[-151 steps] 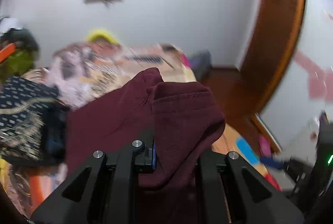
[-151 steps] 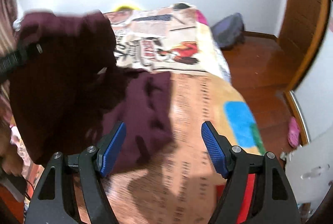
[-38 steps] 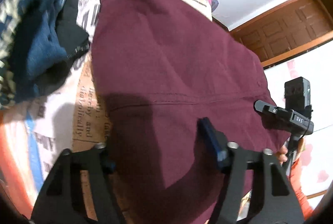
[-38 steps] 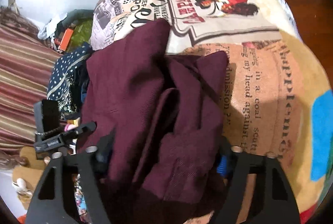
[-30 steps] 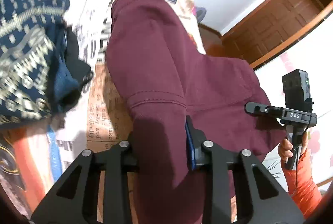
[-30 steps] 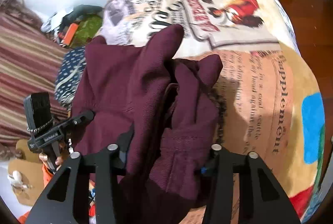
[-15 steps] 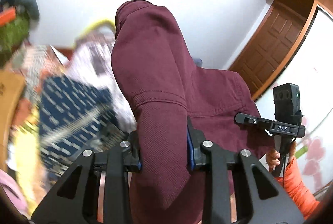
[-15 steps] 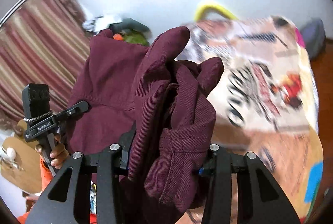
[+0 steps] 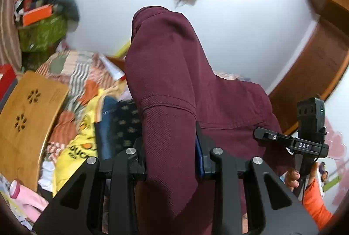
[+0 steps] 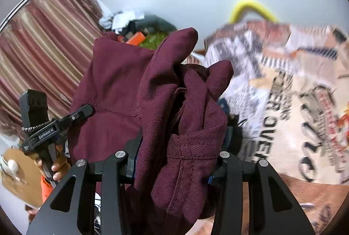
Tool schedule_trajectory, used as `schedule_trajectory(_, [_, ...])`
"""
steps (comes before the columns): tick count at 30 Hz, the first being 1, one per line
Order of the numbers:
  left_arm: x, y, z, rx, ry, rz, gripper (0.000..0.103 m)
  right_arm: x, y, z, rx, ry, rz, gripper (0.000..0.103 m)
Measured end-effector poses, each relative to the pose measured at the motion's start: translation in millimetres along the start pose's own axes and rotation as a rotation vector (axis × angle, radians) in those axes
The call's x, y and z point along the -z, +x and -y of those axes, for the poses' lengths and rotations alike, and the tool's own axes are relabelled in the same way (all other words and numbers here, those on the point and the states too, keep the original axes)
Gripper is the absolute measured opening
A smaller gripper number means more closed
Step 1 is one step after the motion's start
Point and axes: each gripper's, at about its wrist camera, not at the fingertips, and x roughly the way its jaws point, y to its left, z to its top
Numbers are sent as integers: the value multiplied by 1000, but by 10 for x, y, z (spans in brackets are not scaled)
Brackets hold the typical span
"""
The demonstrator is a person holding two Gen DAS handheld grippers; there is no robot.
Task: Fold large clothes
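Observation:
A large maroon garment [image 9: 174,82] hangs in the air between both grippers, lifted off the bed. My left gripper [image 9: 172,160] is shut on a thick fold of it. My right gripper [image 10: 174,160] is shut on a bunched, seamed fold of the same maroon garment [image 10: 181,108]. Cloth drapes over the jaws of both and hides the pads. In the left wrist view the right gripper [image 9: 283,141] shows at the right, held by a hand. In the right wrist view the left gripper [image 10: 54,125] shows at the left.
The bed with a newspaper-print cover [image 10: 294,104] lies to the right, below. A pile of other clothes [image 9: 87,125] and a wooden lap table [image 9: 28,117] lie at the left. A striped curtain [image 10: 39,49], a cluttered corner [image 9: 43,23] and a wooden door [image 9: 316,60] surround them.
Both grippers shut on the maroon garment about a second ago and have lifted it up off the bed. The views have tilted from the bed up to the walls.

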Motion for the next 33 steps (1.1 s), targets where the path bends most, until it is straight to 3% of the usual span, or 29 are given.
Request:
schedule_trajectory(3, [63,398,-403,-65,-38,-75,34,20,532,210,7,52,-74,39])
schedule_trajectory(7, [185,669,-777,-74,-69,-109,46,111,1054,472,20,90,-131,42])
schedule_trajectory(9, [238,703,-826,-90,-48,-95,63,108,1105,499,33,76,-119,47])
schedule_trajectory(11, [247,731,-854,-113,-42,-87,71,90,1117,495,64,44,-112,51])
schedule_trajectory(13, [256,727,-820,-124,-35,-86,72,102,1099,460,92,15,-111,57])
schedule_trajectory(20, [323,525,-411,-302,86,-47,72,221,747,146,270,-61,-91,59])
schedule_trajectory(23, [432,367,-310,-300,67,-30,72,290,543,51,316,-79,-75,59])
schedule_trajectory(27, [561,40,-142,-303,69,14,72,353,224,-110,315,-107,-28,59])
schedule_trajectory(33, [687,-665,258,-300,109,135,72,552,-506,-691,310,-238,124,59])
